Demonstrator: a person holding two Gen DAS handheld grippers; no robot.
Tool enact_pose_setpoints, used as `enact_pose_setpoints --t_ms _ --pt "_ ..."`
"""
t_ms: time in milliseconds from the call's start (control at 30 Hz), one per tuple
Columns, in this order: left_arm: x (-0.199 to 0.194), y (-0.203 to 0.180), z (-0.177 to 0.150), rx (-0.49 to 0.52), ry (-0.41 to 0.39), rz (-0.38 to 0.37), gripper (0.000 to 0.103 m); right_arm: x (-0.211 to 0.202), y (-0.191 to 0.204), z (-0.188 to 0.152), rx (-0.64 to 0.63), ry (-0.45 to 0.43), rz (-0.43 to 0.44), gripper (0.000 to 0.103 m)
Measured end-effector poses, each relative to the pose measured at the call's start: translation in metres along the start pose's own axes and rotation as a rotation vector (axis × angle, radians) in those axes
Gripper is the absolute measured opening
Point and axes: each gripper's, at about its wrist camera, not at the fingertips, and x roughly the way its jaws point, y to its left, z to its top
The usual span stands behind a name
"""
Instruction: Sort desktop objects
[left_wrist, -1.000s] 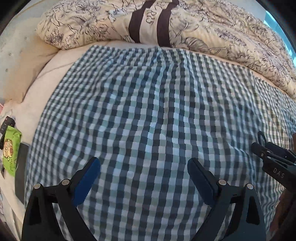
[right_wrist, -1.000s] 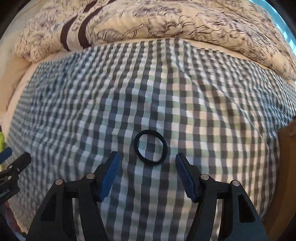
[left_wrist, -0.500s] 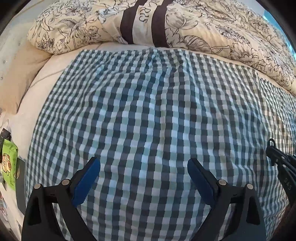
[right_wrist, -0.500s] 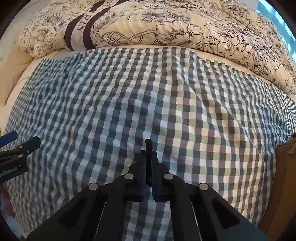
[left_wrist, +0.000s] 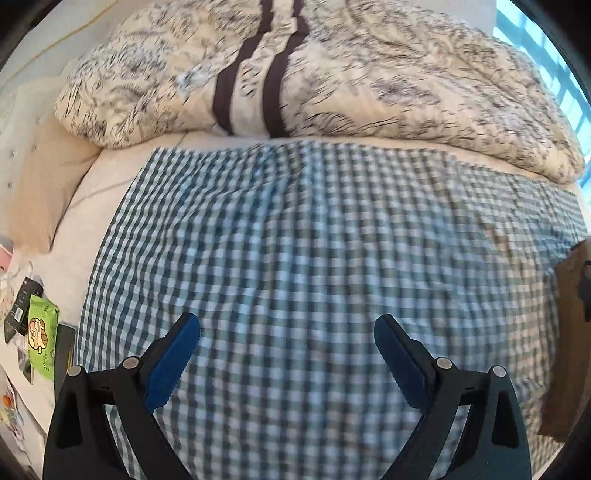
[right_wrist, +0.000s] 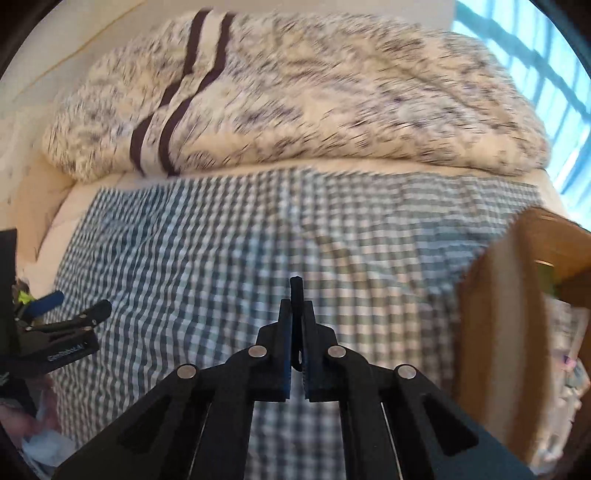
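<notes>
My right gripper (right_wrist: 296, 314) is shut on a black hair tie (right_wrist: 295, 288), which pokes up edge-on between the pads, lifted above the blue-and-white checked cloth (right_wrist: 221, 258). A brown cardboard box (right_wrist: 517, 280) stands open at the right. My left gripper (left_wrist: 286, 354) hangs open over the checked cloth (left_wrist: 295, 258) with nothing between its blue pads. The left gripper (right_wrist: 70, 314) also shows at the left edge of the right wrist view. The box's edge (left_wrist: 569, 332) appears at the right of the left wrist view.
A floral duvet (left_wrist: 332, 74) is heaped along the back of the bed. A beige pillow (left_wrist: 44, 192) lies at the left. A green packet (left_wrist: 40, 339) and dark small items sit on the floor side at the left. A window (right_wrist: 535, 55) is at the upper right.
The right gripper closed on the hair tie that lay on the cloth and lifted it. Both grippers rose, so more of the bed and the box shows.
</notes>
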Motion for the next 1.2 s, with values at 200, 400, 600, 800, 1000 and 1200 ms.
enact_pose_setpoints --t_ms 200,400,600,800,1000,1200 --pt "-0.033 -0.064 0.005 0.053 -0.035 -0.065 0.098 -0.065 -0.071 -0.013 0.117 -0.057 -0.072 0.003" --pt "-0.055 -0.131 0.002 0.083 -0.046 -0.122 0.098 -0.093 -0.139 -0.030 0.190 -0.055 -0.132 0.004" --pt "-0.065 -0.191 -0.014 0.113 -0.029 -0.163 0.098 -0.101 -0.193 -0.048 0.226 -0.018 -0.202 0.070" --pt "-0.074 -0.213 -0.033 0.083 -0.035 -0.119 0.098 -0.101 -0.217 -0.061 0.222 -0.009 -0.217 0.082" --pt "-0.090 -0.212 -0.053 0.078 -0.047 -0.097 0.103 -0.105 -0.209 -0.072 0.169 -0.005 -0.149 0.083" --pt "-0.107 -0.203 -0.065 0.085 -0.069 -0.077 0.103 -0.106 -0.198 -0.079 0.138 0.025 -0.121 0.095"
